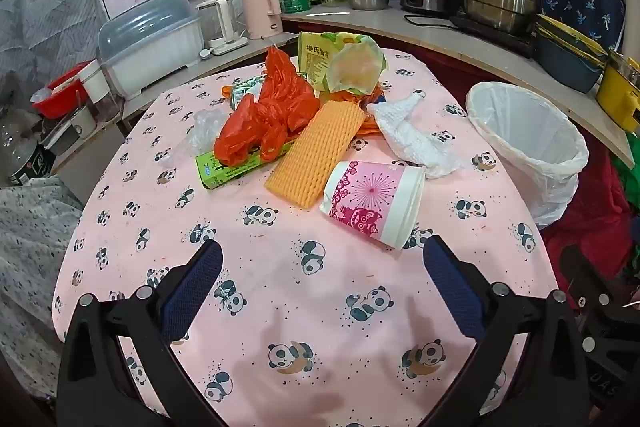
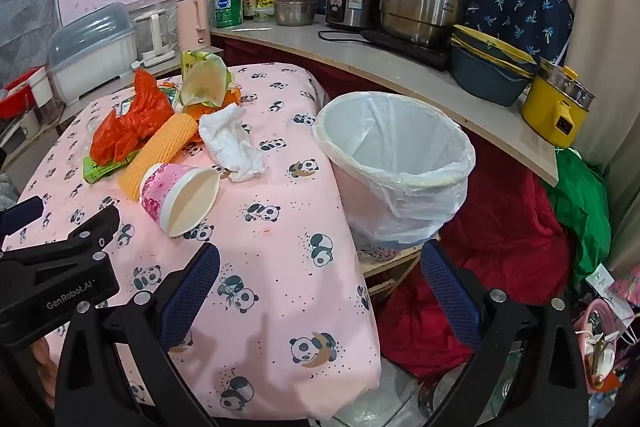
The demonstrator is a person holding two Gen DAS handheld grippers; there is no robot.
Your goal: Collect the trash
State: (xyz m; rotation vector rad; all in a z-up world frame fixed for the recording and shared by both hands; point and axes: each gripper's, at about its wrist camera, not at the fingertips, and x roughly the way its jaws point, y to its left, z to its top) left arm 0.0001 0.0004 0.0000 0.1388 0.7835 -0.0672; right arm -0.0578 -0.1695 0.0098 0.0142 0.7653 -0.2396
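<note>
Trash lies in a heap on the pink panda tablecloth (image 1: 280,307): a pink paper cup (image 1: 372,203) on its side, an orange foam sleeve (image 1: 316,155), an orange plastic bag (image 1: 268,119), a green box (image 1: 224,171), a white crumpled cloth (image 1: 412,135) and yellow-green wrappers (image 1: 340,63). A bin lined with a white bag (image 2: 396,163) stands at the table's right edge. My left gripper (image 1: 322,287) hangs open over bare cloth just short of the cup. My right gripper (image 2: 320,291) is open too, at the table's right edge below the bin. The cup (image 2: 180,195) lies to its left.
A curved counter (image 2: 360,63) behind the table carries steel pots (image 2: 424,3), a rice cooker, bottles, kettles, a yellow pot (image 2: 556,111) and a dish box (image 1: 148,43). Red and green fabric (image 2: 512,235) lies on the floor right of the bin.
</note>
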